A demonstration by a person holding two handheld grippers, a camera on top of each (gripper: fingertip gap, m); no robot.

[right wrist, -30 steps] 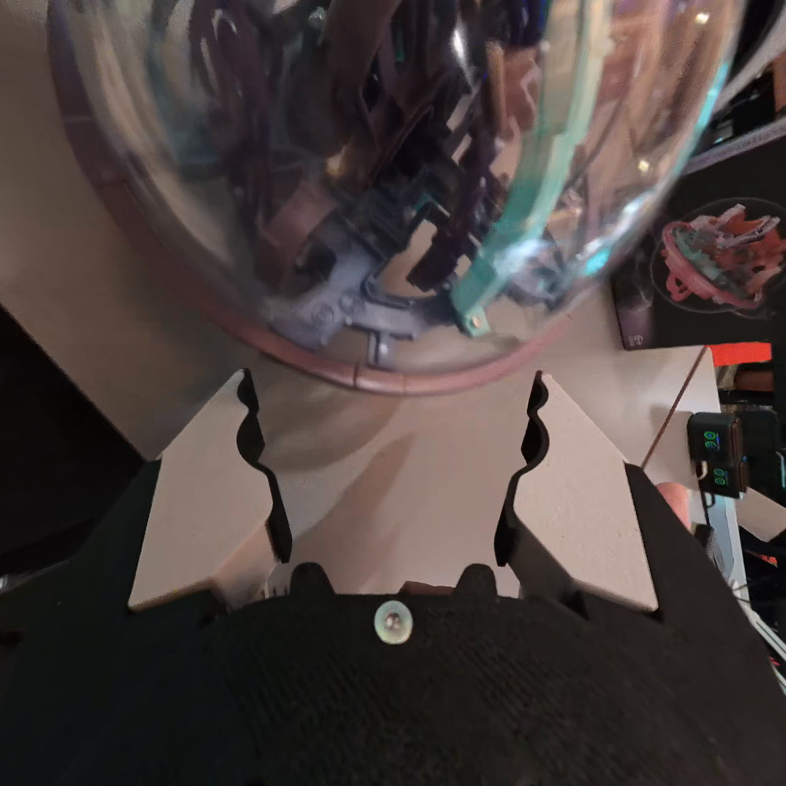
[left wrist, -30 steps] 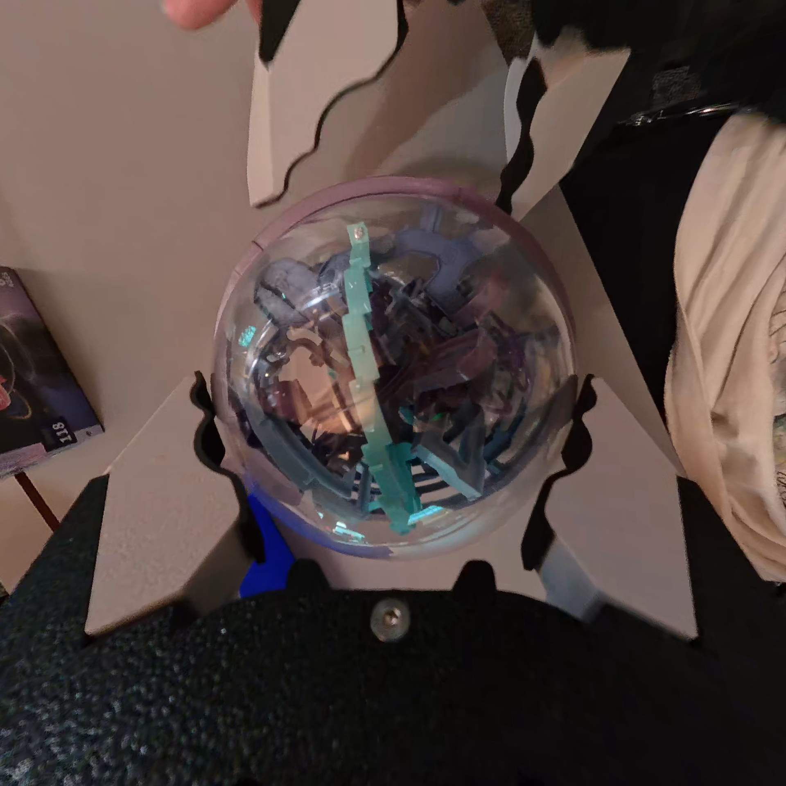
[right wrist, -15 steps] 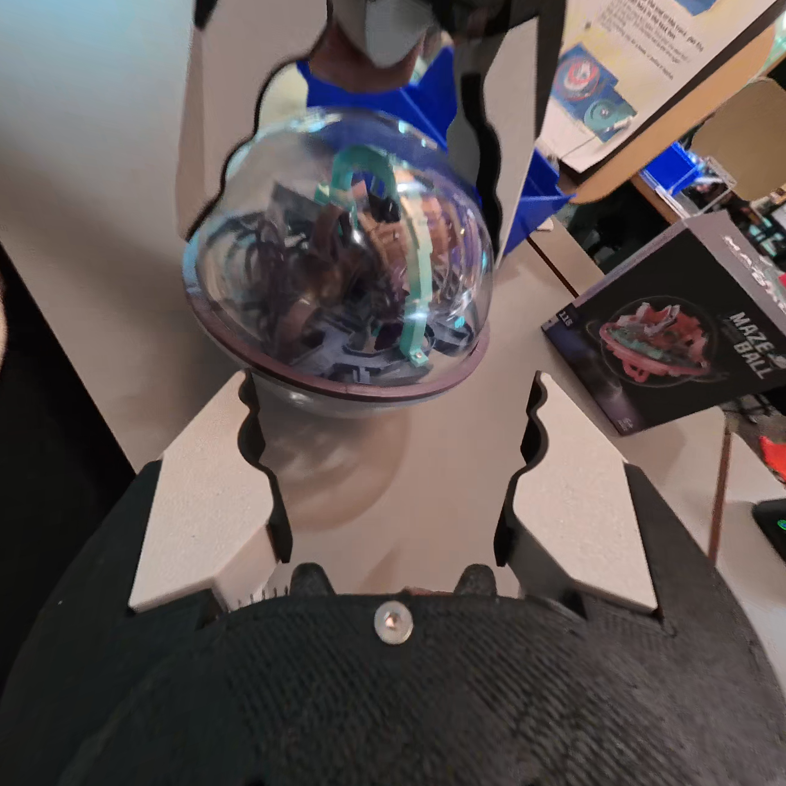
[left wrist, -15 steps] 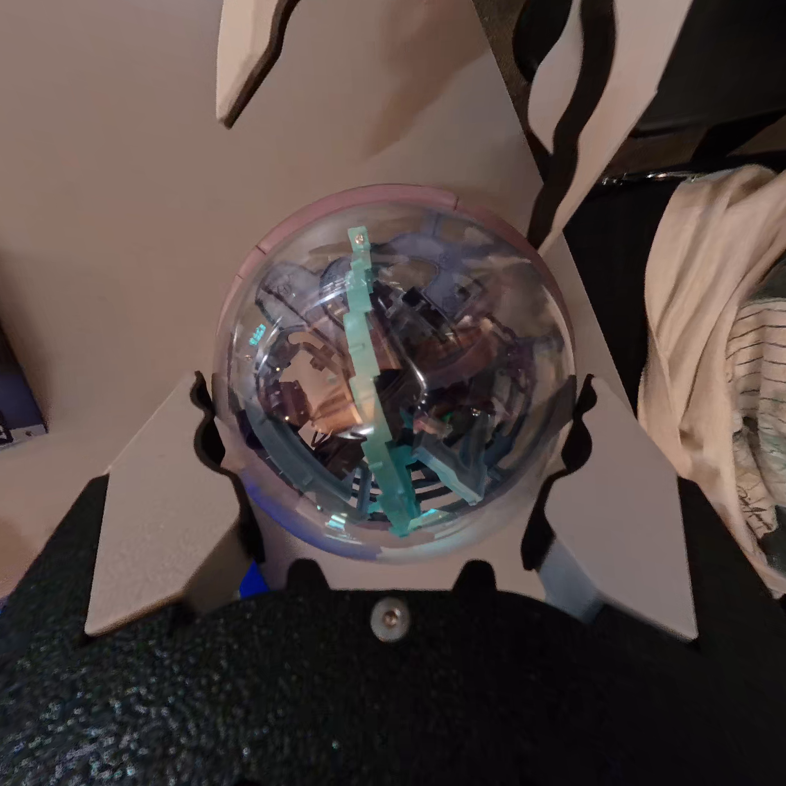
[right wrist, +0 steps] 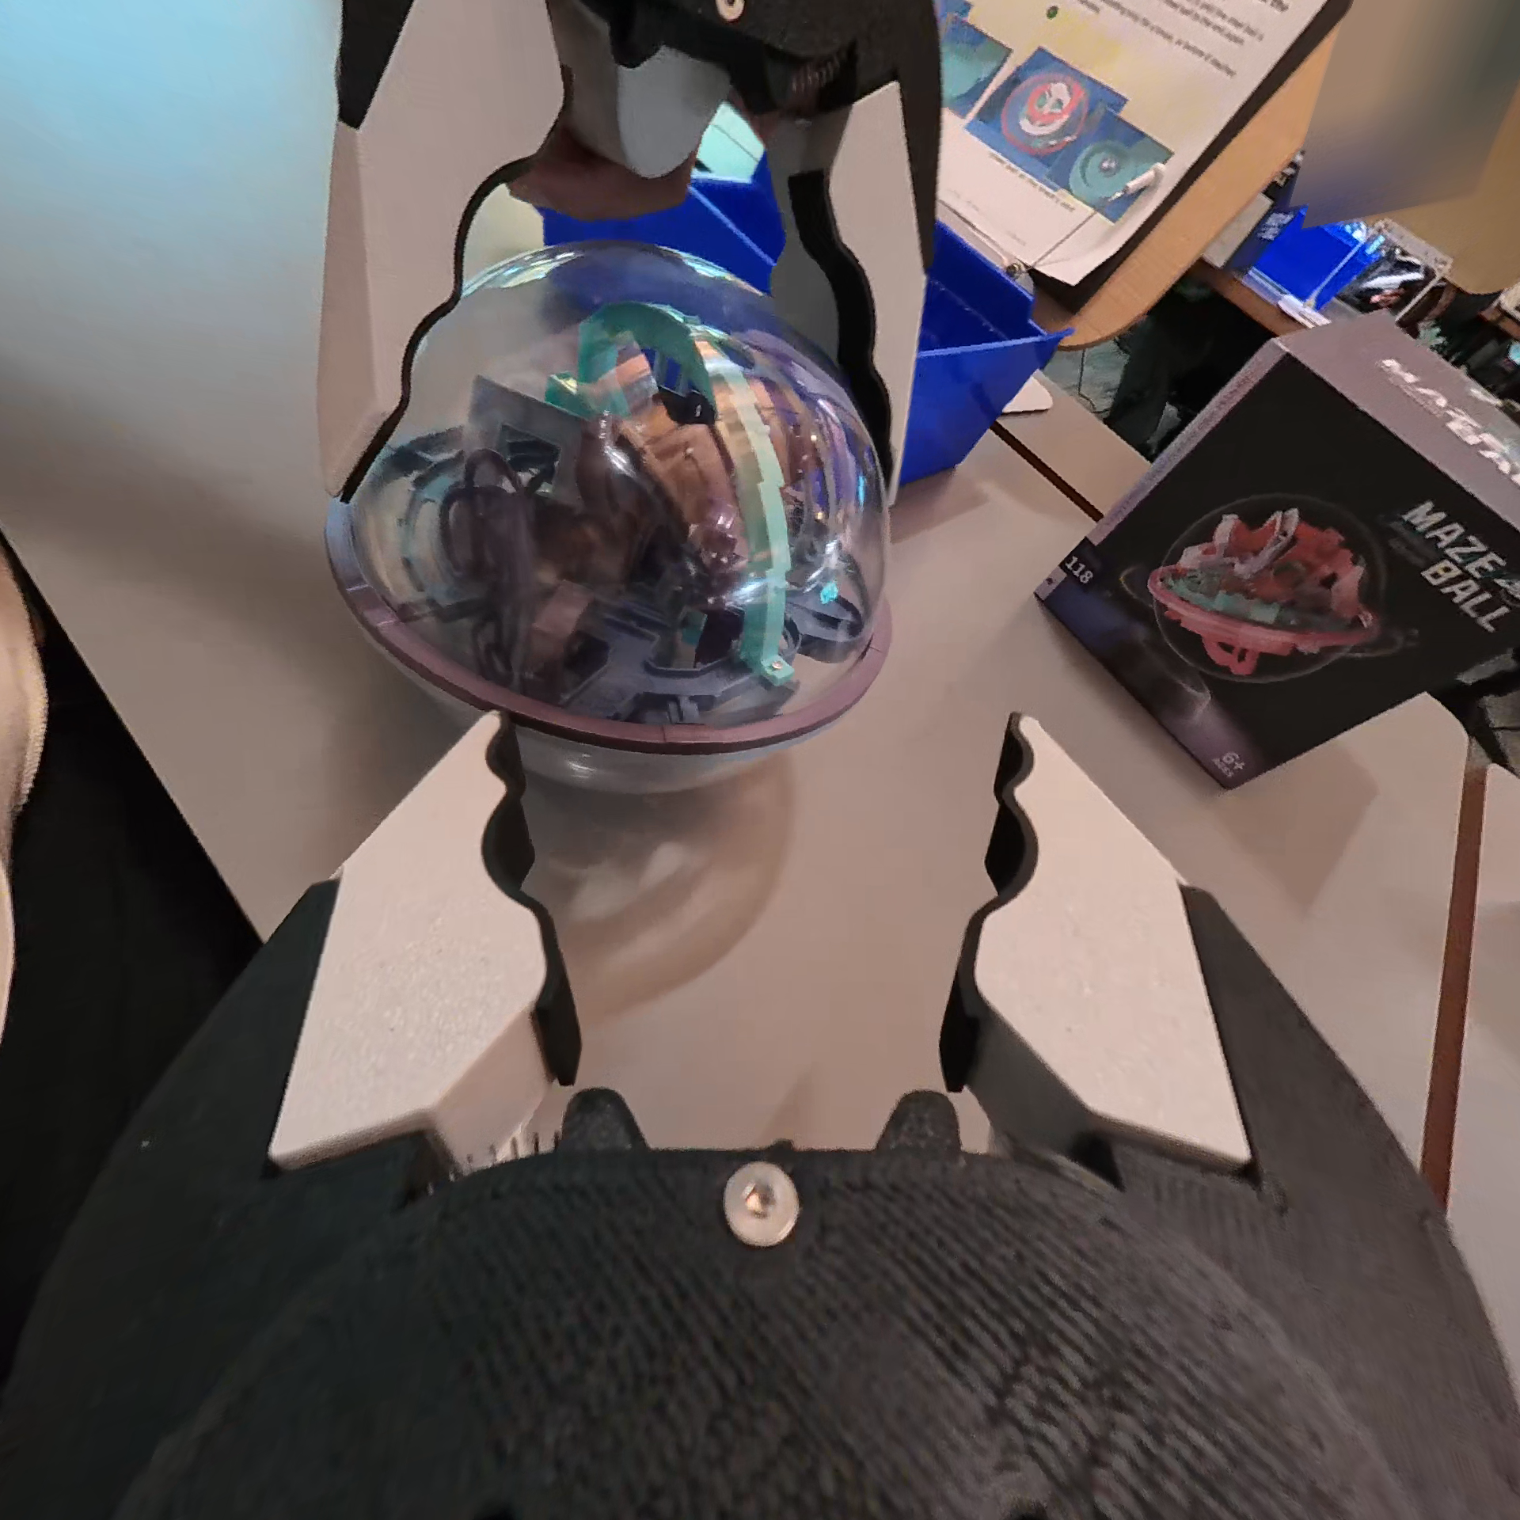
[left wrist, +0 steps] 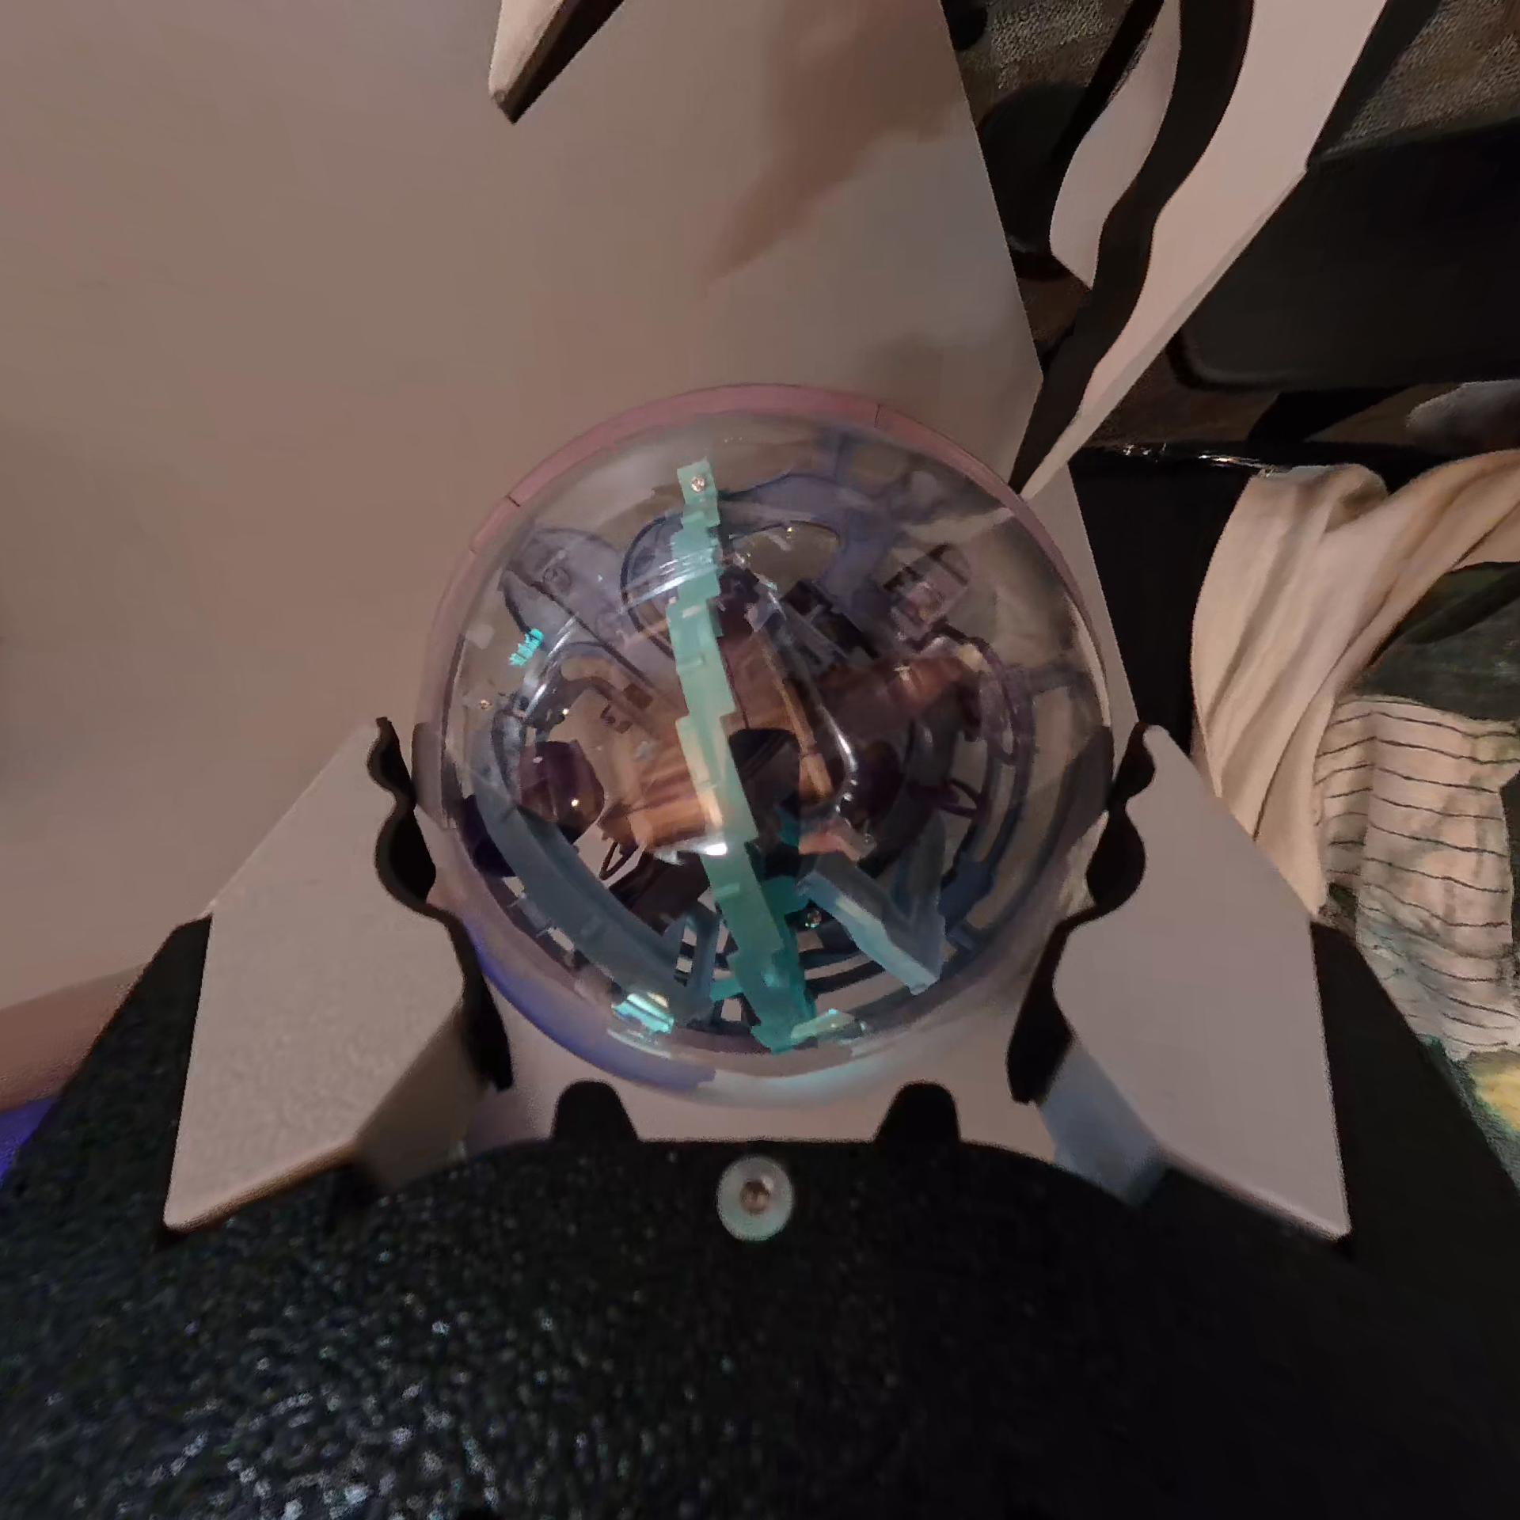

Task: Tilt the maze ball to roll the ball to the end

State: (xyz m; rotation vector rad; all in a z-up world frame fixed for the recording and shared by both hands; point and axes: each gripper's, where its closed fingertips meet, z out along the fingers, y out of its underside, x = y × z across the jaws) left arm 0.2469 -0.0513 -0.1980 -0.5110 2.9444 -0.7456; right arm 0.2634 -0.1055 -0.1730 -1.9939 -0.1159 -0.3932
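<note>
The maze ball (left wrist: 765, 740) is a clear sphere with a purple rim, a teal arch and dark tracks inside. My left gripper (left wrist: 757, 822) is shut on it, one pad against each side. In the right wrist view the left gripper's fingers (right wrist: 362, 288) come down from above onto the ball's (right wrist: 609, 510) upper dome, and the ball sits low over the beige table (right wrist: 946, 658). My right gripper (right wrist: 757, 740) is open and empty, just short of the ball, with its left fingertip near the rim. Its fingers (left wrist: 1151, 247) show beyond the ball in the left wrist view.
The dark maze ball box (right wrist: 1316, 576) stands on the table to the right. A blue bin (right wrist: 970, 345) and a printed sheet on a board (right wrist: 1110, 123) lie behind the ball. A person's pale clothing (left wrist: 1316, 699) is at the table's edge.
The ball, still in my left gripper, has gone from close above my right gripper's camera to farther off and lower over the table. My right gripper's jaws have narrowed slightly.
</note>
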